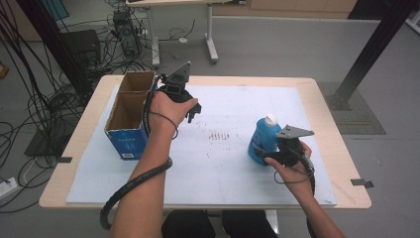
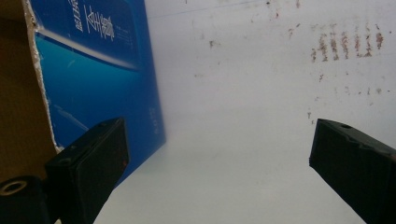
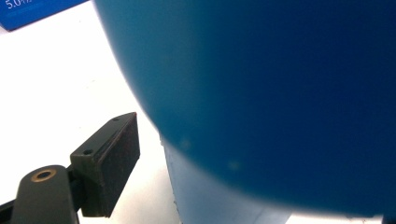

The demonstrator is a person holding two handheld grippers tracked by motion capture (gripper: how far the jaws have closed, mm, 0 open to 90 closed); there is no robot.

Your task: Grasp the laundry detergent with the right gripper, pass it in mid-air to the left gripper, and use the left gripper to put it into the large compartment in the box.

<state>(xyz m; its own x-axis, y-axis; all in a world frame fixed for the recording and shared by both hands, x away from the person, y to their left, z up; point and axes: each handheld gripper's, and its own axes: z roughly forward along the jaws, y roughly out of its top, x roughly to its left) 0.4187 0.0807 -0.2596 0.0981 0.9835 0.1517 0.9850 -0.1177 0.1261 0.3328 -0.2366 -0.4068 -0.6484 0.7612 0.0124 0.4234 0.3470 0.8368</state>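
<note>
A blue bottle [image 1: 262, 138] with a white cap stands upright on the right of the white mat [image 1: 223, 168]. My right gripper [image 1: 266, 157] reaches around its lower part. In the right gripper view the bottle [image 3: 261, 93] looms close between the jaws. One finger [image 3: 109, 163] stands a small gap off its side and the other is hidden behind it. My left gripper [image 1: 191, 115] hovers over the mat beside an open cardboard box with blue sides [image 1: 126, 141]. Its jaws are wide apart with nothing between them [image 2: 217, 140], and the box wall [image 2: 93, 70] is just to their left.
The box holds two brown compartments, and I cannot see anything in them. Faint brown marks [image 1: 218, 135] dot the mat's middle. The wooden table [image 1: 341, 163] extends past the mat on every side. Cables and desk legs lie on the floor beyond the far edge.
</note>
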